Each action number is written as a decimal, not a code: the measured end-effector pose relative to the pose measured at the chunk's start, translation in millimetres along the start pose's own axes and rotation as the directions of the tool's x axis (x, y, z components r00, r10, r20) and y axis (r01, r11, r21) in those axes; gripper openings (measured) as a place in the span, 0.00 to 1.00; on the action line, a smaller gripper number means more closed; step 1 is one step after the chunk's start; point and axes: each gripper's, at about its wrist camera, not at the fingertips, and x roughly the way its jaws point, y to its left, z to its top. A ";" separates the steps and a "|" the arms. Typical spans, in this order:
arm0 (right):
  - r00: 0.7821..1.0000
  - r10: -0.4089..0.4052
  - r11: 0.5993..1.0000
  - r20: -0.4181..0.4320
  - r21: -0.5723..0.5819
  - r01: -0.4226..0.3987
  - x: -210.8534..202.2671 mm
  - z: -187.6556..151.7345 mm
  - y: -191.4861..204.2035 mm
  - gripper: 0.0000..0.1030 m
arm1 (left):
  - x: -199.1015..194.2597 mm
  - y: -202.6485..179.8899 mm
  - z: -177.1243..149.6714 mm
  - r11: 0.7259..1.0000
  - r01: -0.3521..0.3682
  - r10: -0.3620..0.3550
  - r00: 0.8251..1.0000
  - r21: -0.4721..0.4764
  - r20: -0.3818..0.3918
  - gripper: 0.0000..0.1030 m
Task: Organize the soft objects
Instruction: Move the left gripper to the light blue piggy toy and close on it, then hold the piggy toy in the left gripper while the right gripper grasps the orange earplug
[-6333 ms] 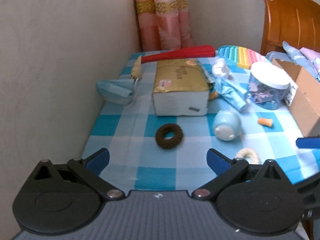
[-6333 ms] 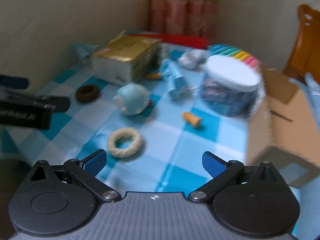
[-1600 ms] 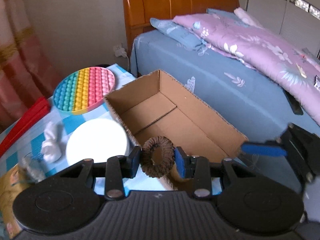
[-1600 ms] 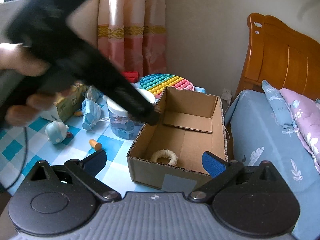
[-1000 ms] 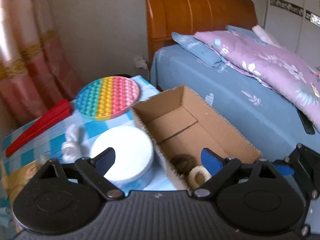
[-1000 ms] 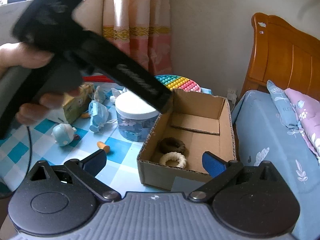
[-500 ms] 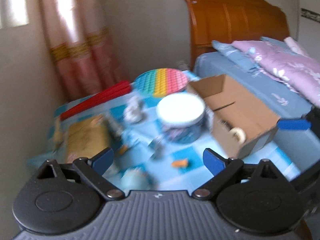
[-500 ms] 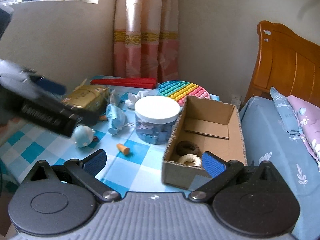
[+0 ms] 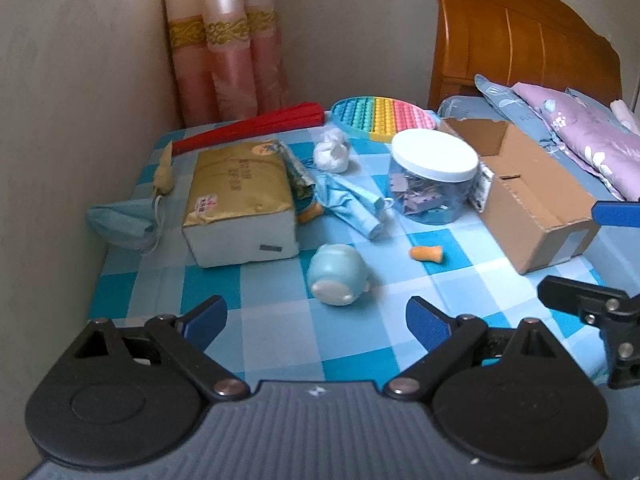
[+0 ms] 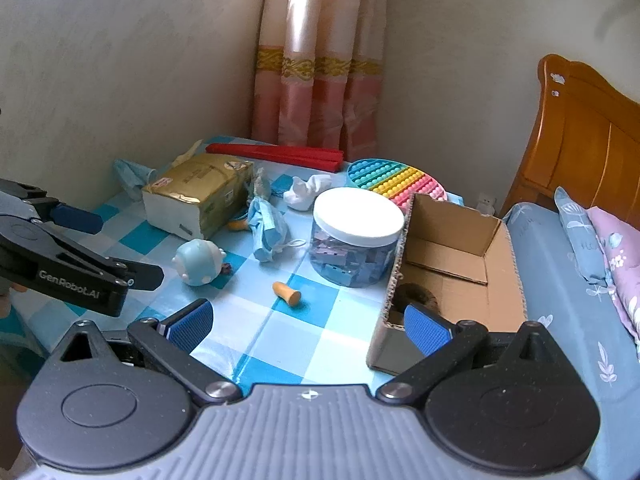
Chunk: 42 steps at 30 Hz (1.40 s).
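Here, both hand-held grippers, left (image 9: 316,320) and right (image 10: 306,324), agape, empty.

Ahead of our left fingers we see a tissue pack (image 9: 236,196); rightward, a white-lidded jar (image 9: 434,176).

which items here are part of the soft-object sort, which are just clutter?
Job, likely:
cardboard box
brown ring inside it
blue round plush
blue face mask
white cloth wad

Clutter, likely:
lidded jar
tissue pack
rainbow pop mat
red fan
orange plug
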 end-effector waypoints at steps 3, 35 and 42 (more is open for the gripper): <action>1.000 0.001 1.000 -0.018 -0.019 -0.001 5.6 0.9 5.2 1.00 | 5.6 4.9 -1.0 1.000 -0.013 0.013 1.000 0.008 0.007 0.93; 0.961 0.168 0.978 -0.219 -0.084 -0.190 87.9 -19.3 36.3 1.00 | 78.1 -2.5 17.7 0.989 0.138 -0.134 0.988 0.051 -0.074 0.50; 0.957 0.174 0.978 -0.234 -0.069 -0.195 93.0 -22.3 38.9 1.00 | 75.6 -0.8 16.6 0.989 0.144 -0.140 0.988 0.046 -0.064 0.43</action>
